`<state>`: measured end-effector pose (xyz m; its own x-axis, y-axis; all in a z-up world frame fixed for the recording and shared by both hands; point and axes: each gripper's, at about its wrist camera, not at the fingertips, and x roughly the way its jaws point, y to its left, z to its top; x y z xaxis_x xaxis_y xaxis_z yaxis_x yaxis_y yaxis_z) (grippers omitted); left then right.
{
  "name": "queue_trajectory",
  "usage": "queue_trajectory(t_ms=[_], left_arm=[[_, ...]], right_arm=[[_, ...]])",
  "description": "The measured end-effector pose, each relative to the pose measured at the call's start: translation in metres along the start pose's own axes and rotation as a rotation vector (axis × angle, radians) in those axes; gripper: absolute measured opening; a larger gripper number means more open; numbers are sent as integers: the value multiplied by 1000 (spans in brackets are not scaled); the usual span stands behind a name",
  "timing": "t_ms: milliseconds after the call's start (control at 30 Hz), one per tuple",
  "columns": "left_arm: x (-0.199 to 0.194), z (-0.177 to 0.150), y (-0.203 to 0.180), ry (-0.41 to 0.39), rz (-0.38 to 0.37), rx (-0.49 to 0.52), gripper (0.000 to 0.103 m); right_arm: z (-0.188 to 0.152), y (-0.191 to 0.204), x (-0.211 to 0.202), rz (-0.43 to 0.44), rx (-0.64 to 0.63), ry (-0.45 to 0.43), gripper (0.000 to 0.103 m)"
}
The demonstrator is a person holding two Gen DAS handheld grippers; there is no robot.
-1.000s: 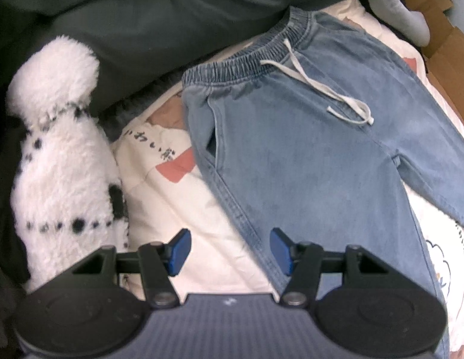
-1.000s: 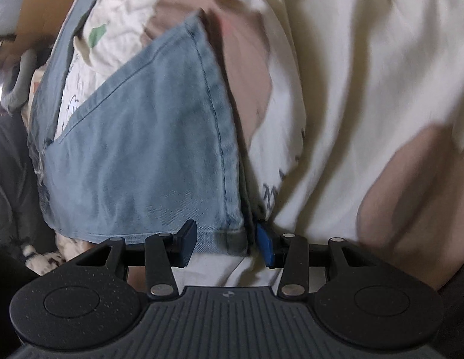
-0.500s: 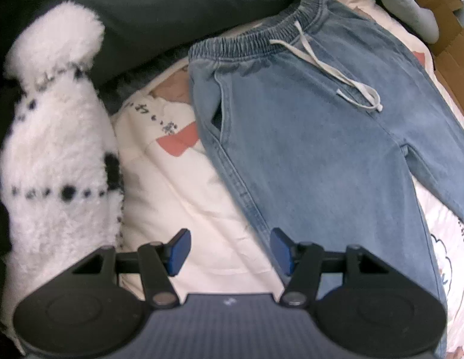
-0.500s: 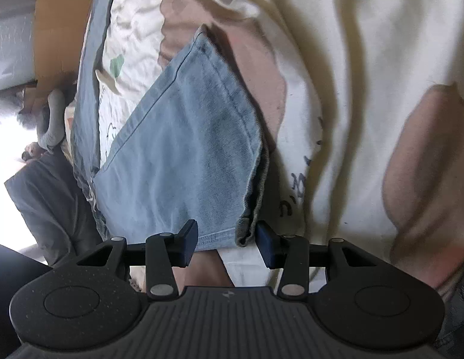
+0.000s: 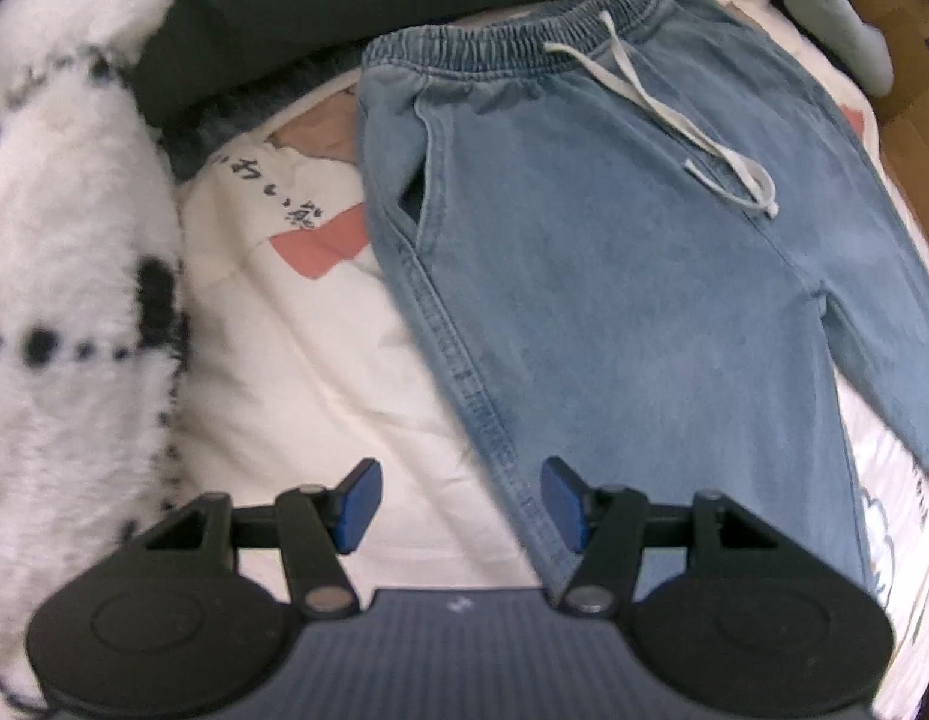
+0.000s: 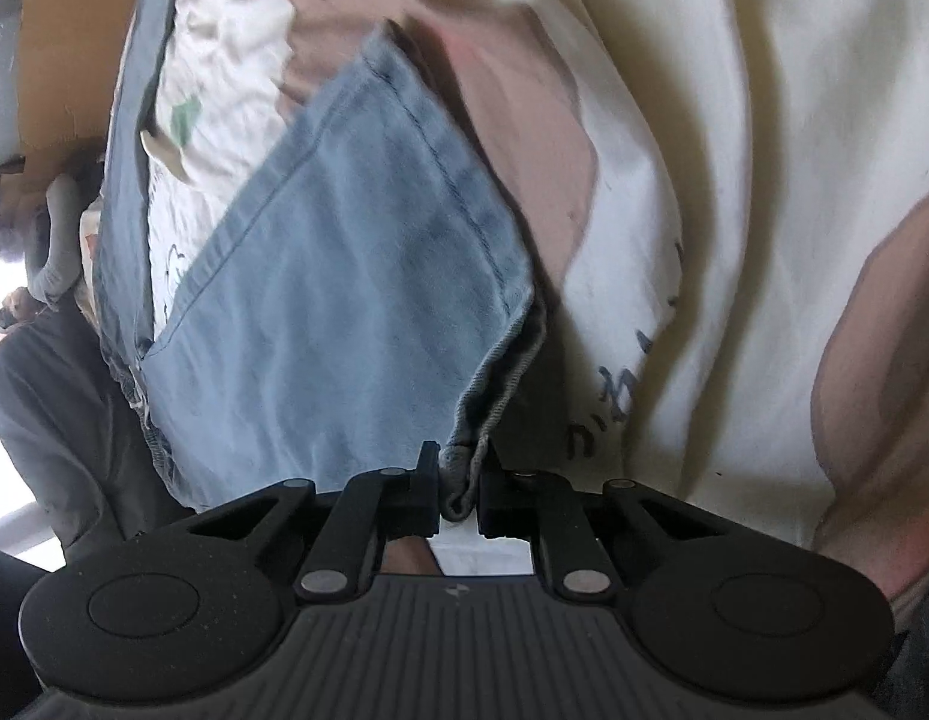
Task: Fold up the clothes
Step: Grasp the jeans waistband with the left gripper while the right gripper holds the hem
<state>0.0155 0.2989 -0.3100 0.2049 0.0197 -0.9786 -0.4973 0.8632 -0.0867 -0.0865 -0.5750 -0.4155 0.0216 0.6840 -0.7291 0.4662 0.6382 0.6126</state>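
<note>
Right gripper closing on a trouser hem, left gripper poised over the side seam

The jeans (image 5: 614,276) lie flat on the bed's printed cover (image 5: 320,396), beside a fluffy spotted toy (image 5: 62,276). The right gripper (image 6: 458,489) is closing its jaws on the leg hem (image 6: 464,468). The left gripper (image 5: 458,504) hangs apart over the jeans' outer seam. Soft, limp denim will likely sag; the hems and waistband (image 5: 500,42) look like the firmest places to hold.

Dark handwritten marks on the cream bedcover
Left wrist view: brush-like characters on the bedcover (image 5: 296,312), left of the jeans (image 5: 614,276), too blurred to read. Right wrist view: more dark script on it, right of the trouser leg, likewise unreadable
</note>
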Motion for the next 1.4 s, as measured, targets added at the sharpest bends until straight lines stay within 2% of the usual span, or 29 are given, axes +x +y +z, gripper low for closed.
queue_trajectory(t_ms=[67, 233, 333, 567, 700, 1000, 1200, 1300, 1400], left_arm=[[8, 0, 2, -4, -25, -36, 62], [28, 0, 2, 19, -58, -45, 62], [37, -2, 6, 27, -97, -86, 62], [48, -10, 25, 7, -137, -160, 62], [50, -16, 41, -22, -172, -248, 62], [53, -19, 66, -108, -305, -410, 50], [59, -10, 60, -149, -308, -415, 44], [63, -2, 59, -161, -315, -428, 34], [65, 6, 62, -180, -321, -463, 33]], right_arm=[[0, 5, -7, -32, 6, -1, 9], [-4, 21, -26, -25, 41, -24, 9], [-5, 32, -35, -27, 35, -45, 9], [-6, 49, -56, 3, 48, -109, 8], [-5, 59, -64, 17, 47, -140, 8], [1, 81, -76, 25, 6, -174, 8], [2, 90, -83, 21, -4, -182, 8], [2, 94, -86, 15, -10, -180, 8], [2, 98, -89, 11, -16, -180, 8]])
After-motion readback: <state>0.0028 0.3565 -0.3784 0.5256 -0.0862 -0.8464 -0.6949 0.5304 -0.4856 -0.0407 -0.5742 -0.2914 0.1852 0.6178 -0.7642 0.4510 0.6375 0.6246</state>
